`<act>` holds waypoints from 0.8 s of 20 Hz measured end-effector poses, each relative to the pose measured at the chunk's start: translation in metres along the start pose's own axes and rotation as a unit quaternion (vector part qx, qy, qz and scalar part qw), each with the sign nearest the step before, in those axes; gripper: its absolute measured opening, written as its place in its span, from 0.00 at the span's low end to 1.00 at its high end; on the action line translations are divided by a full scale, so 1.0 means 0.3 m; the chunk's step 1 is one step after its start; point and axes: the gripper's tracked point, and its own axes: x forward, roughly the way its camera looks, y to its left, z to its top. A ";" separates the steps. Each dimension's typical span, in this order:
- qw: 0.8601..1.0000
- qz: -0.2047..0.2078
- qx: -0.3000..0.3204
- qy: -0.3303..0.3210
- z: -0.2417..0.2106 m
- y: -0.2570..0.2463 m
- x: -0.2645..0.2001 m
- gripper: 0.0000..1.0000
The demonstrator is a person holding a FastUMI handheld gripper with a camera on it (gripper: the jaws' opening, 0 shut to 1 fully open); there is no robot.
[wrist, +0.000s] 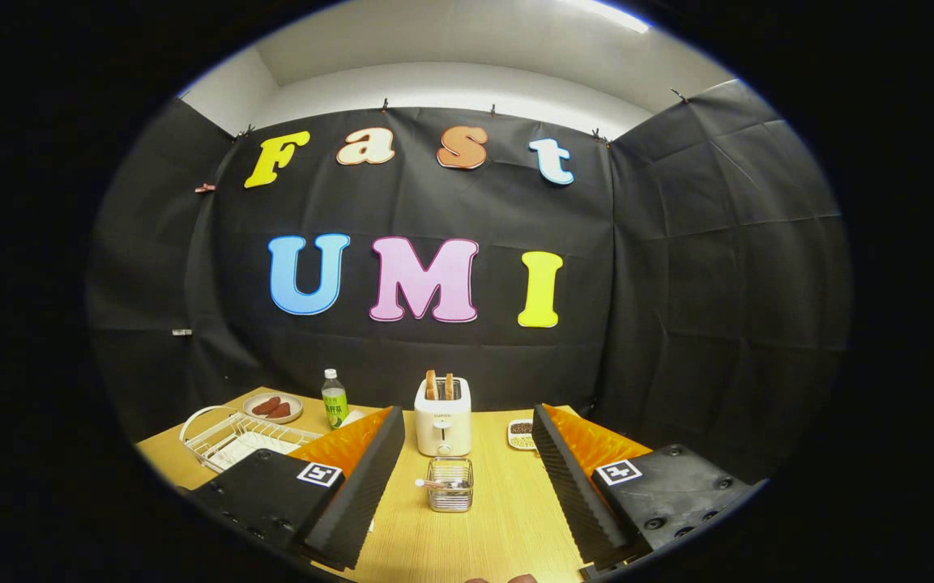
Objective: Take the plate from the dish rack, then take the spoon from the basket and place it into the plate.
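My gripper (467,416) is open, its fingers spread wide above the wooden table (507,518). Between the fingers, a little ahead, stands a small wire basket (450,486) with a pink-handled spoon (432,483) sticking out to the left. Left of the left finger sits a white wire dish rack (228,437). Something pale and flat, apparently the plate (260,444), lies in it, partly hidden behind the finger. Nothing is held.
A white toaster (443,417) with two bread slices stands just beyond the basket. Behind the rack are a green-labelled bottle (334,398) and a dish of reddish food (273,407). A small dish of grains (522,434) sits by the right finger.
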 end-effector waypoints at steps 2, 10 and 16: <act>1.000 0.002 0.001 0.003 -0.004 0.007 -0.008 0.97; 1.000 0.011 0.002 0.010 -0.018 0.054 0.007 0.98; 0.999 0.043 -0.008 0.031 -0.028 0.135 0.087 0.97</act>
